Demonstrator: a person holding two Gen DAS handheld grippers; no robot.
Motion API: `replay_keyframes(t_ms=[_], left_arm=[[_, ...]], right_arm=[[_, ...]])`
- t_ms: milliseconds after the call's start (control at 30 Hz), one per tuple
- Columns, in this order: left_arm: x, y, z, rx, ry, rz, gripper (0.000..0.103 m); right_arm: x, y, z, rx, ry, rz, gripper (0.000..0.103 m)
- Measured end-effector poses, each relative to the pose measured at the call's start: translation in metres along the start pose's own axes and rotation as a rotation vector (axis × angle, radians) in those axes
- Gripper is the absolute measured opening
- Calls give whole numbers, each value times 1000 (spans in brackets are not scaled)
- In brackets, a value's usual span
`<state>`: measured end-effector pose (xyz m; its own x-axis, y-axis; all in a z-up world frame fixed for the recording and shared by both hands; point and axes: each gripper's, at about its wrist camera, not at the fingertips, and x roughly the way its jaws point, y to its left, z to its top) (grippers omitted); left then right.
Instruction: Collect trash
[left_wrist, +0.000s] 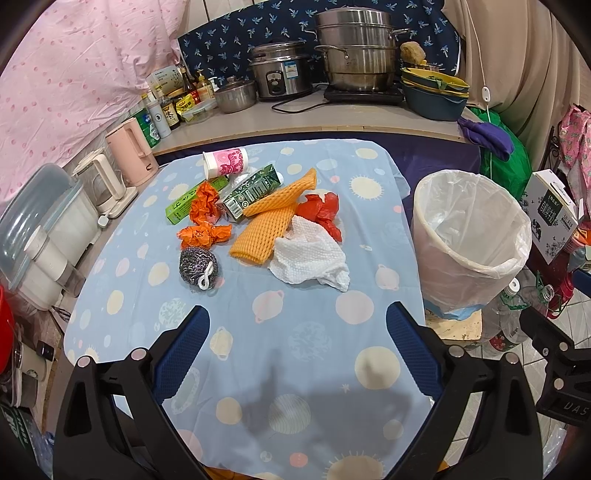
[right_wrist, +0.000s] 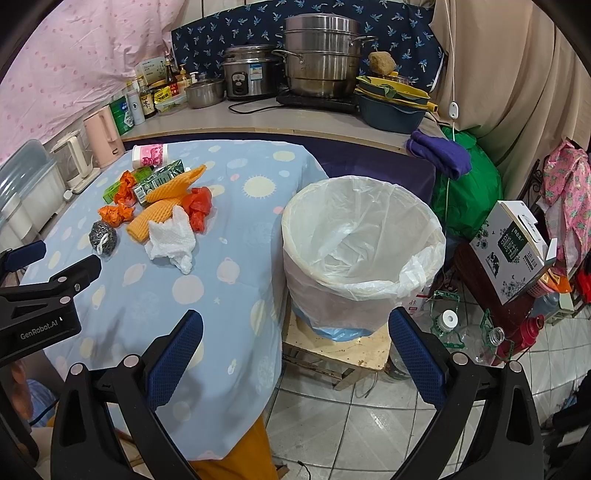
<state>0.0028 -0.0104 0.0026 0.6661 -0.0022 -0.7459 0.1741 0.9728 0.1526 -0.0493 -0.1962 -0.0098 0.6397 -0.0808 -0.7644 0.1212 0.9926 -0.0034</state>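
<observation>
left gripper (left_wrist: 297, 328) and right gripper (right_wrist: 295, 336) spread, empty, trash pile (left_wrist: 266, 218) well beyond.

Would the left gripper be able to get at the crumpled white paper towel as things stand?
Probably yes. The left gripper is open over bare tablecloth, and the white paper towel lies at the near edge of the pile with nothing between them.

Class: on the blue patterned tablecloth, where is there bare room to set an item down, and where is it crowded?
Bare: the near half of the blue planet-print tablecloth, between the open left gripper and the white crumpled paper towel. Crowded: the far left, around the orange foam fruit net and steel wire scourer.
</observation>
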Motion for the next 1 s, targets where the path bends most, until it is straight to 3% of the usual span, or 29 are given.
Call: replay_keyframes(t_ms=[1000], left_arm=[[-5,-4,1,0,-3,-2,92]], right_arm=[[-4,-4,-2,3,2,-4,96]])
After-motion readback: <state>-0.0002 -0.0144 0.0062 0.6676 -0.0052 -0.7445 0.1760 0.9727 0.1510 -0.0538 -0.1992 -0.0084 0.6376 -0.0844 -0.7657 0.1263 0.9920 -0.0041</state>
